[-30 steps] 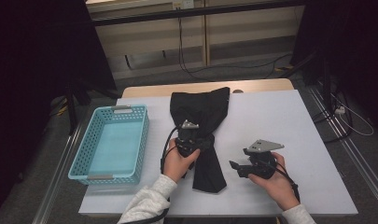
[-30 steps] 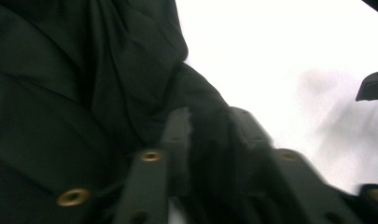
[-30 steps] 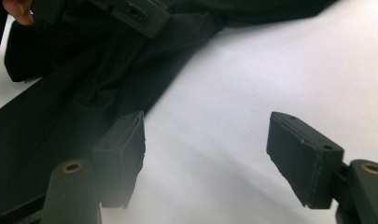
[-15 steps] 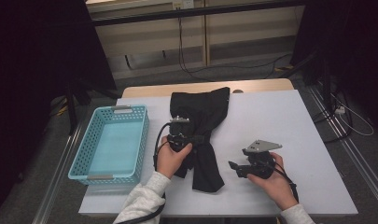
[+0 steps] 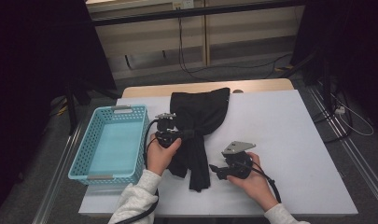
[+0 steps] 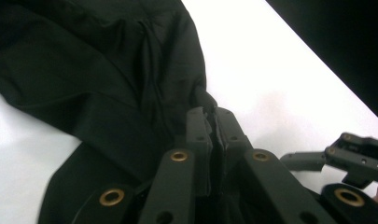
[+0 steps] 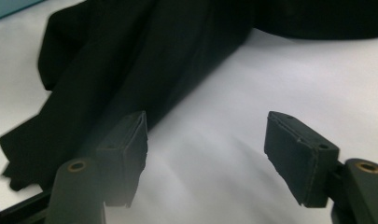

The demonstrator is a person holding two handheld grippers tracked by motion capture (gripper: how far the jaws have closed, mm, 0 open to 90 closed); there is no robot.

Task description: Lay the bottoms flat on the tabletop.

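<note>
white table [image 5: 289, 130] is filling the middle of a dim room, with cables trailing over the grey floor behind it. left hand-held gripper [image 5: 186, 135] is sitting at the near left edge of the black garment [image 5: 200, 112], its jaws pinched together on a fold of the dark cloth; in the left gripper view the two pads [image 6: 198, 135] are pressing flat against each other with fabric bunching just beyond them. the person's left hand [image 5: 159, 154] is wrapping around the gripper's body, a pale sleeve [image 5: 133, 205] coming in from the bottom edge. right hand-held gripper [image 5: 214, 170] is lying low on the table just right of the garment's narrow lower strip, pointing toward it, its jaws standing apart and having just been narrowing a little with nothing between them; in the right gripper view bare white table is showing between the pads [image 7: 126, 144], and the cloth is reaching to the left pad. right hand [image 5: 252, 179] is holding it from behind. black garment is spreading from the far middle of the table down toward the person, wide at the top and thin near the front. light blue basket [image 5: 79, 161] is standing at the table's left edge, just beside the left hand.
</note>
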